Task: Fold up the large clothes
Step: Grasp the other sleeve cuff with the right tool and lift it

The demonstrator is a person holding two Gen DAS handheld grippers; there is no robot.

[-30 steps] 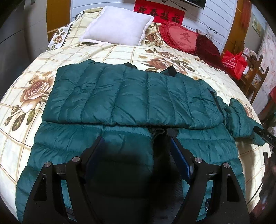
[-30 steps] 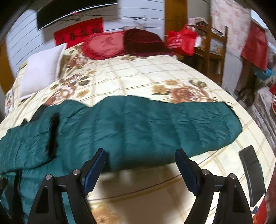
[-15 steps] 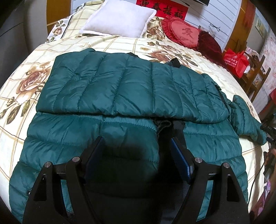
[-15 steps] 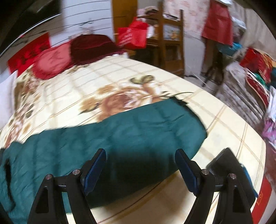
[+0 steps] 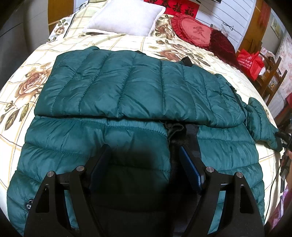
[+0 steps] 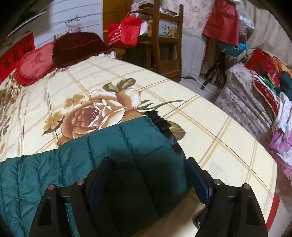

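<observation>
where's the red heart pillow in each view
Left wrist: the red heart pillow lies top right of centre, at the head of the bed, right of the white pillow.
Right wrist: it lies upper left.
Shared landmark: the dark red cushion against its right side.

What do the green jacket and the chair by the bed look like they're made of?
The green jacket looks like slightly shiny synthetic shell, probably nylon or polyester, with puffy stitched quilted channels suggesting padding. The chair looks like varnished brown wood, judging by its solid slats and warm sheen.

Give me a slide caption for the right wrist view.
Open right gripper poised over the green jacket's sleeve end on the floral bedspread.
</observation>
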